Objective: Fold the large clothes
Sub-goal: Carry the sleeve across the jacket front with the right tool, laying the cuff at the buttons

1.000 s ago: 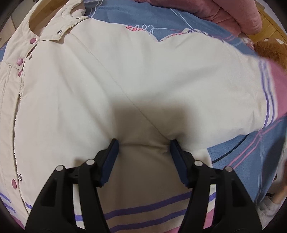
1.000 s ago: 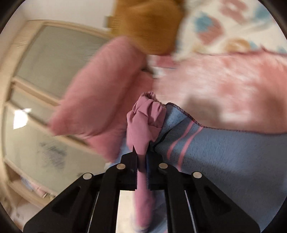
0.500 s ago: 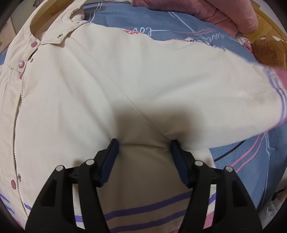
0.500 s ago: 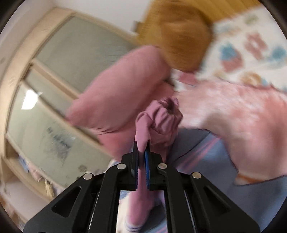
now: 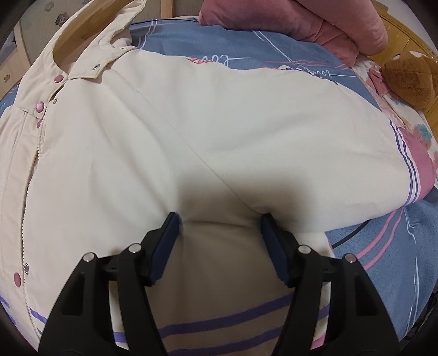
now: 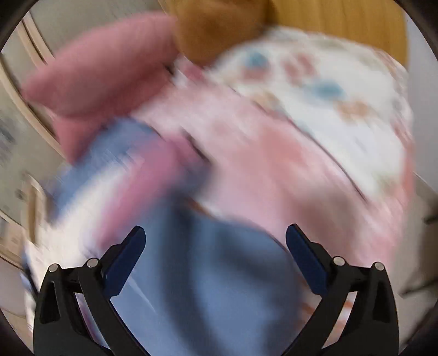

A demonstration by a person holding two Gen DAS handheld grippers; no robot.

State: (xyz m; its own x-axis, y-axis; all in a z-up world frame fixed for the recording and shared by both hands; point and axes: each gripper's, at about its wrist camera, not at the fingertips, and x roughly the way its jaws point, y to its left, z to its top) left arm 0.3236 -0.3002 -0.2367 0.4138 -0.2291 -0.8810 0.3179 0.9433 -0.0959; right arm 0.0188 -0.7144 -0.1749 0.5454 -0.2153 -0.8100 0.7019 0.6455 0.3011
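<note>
A large cream jacket (image 5: 169, 142) with pink snap buttons lies spread on the blue bed cover (image 5: 388, 260). Its sleeve stretches to the right and ends in a pink cuff (image 5: 421, 167) with purple stripes. My left gripper (image 5: 220, 219) is open, its fingertips pressed on the jacket at the armpit. My right gripper (image 6: 215, 232) is open and empty above the bed. The right wrist view is blurred; the pink cuff (image 6: 153, 175) shows below it on the blue cover.
A pink pillow (image 5: 314, 19) lies at the head of the bed. A brown plush toy (image 5: 408, 79) sits at the right by the wooden headboard (image 5: 399, 30). A white floral quilt (image 6: 328, 90) and pink bedding show in the right wrist view.
My right gripper was shut on the pink cuff and has opened and let it go. The sleeve now lies flat, stretched to the right. My left gripper has not moved.
</note>
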